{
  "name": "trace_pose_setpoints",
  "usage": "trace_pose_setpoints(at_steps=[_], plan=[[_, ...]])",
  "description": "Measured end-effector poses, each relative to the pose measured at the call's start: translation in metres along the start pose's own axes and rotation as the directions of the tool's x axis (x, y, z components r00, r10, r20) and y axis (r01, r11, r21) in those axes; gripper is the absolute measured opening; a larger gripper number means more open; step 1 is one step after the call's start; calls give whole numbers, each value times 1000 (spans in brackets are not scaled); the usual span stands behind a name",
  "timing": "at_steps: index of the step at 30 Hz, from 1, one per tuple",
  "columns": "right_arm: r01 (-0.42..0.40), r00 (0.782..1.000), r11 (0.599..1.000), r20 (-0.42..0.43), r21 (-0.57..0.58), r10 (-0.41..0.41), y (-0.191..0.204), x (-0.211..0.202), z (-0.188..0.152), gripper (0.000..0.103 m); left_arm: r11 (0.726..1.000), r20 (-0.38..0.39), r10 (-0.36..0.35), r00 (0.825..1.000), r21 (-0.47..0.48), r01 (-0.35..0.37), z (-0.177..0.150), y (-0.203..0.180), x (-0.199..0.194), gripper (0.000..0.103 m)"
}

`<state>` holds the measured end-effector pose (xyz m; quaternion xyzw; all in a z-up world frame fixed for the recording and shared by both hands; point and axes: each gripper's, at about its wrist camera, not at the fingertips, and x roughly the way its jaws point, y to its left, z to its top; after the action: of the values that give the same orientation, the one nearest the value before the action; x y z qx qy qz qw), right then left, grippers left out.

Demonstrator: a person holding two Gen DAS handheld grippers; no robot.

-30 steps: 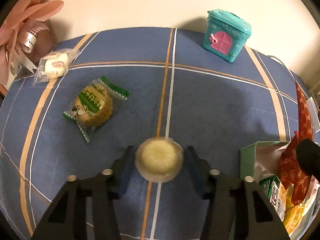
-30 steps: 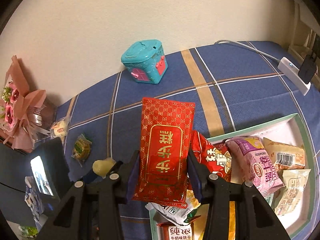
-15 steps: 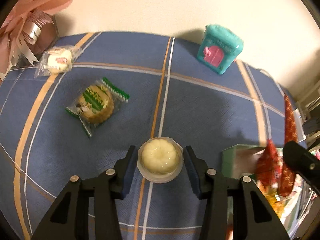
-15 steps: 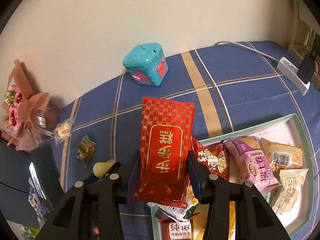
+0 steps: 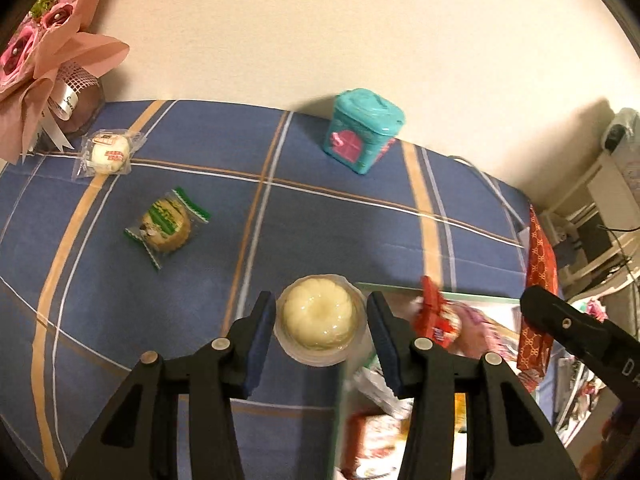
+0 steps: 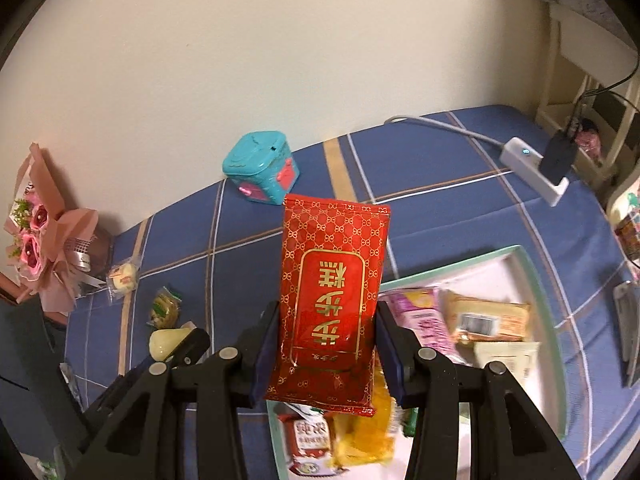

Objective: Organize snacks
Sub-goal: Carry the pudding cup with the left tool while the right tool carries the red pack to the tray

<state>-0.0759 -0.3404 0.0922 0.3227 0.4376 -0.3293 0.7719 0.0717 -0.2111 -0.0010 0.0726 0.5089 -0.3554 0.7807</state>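
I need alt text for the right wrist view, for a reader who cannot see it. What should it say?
The right gripper holds a red snack packet with gold characters upright between its pads, above a blue plaid tablecloth. Below and to the right lies a pale green box with wrapped snacks in it; a teal toy house stands by the wall.
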Motion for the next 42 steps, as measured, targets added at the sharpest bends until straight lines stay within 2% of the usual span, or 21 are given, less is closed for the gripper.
trace_pose_setpoints(at_steps=[4,14,21,25,33,39,42], plan=[[24,1000,1000,16,-7,-24,-5,-15,-2,48,1000,-4,-21,1000,6,21,-7,-15,-11,49],[24,999,1000,28,-6,-24,-22,-37,-3,48,998,-32,-39,999,52,41,-23,-44,-19,49],[120,992,986,-57,113,-114,-80,-11,-5,48,991,-88,-54,995,119,65,-36,-72,-7,49],[157,986,978,-81,140,-147,-102,-4,-5,48,985,-118,-57,991,156,75,-44,-87,3,49],[192,967,977,-187,91,-172,-98,37,-14,49,978,-195,-22,981,197,61,-60,-102,29,49],[179,966,980,-207,92,-157,-94,41,-17,50,983,-240,-30,970,171,72,-62,-102,37,50],[179,966,980,-203,89,-158,-92,40,-17,58,984,-238,-18,971,167,59,-61,-101,35,63]])
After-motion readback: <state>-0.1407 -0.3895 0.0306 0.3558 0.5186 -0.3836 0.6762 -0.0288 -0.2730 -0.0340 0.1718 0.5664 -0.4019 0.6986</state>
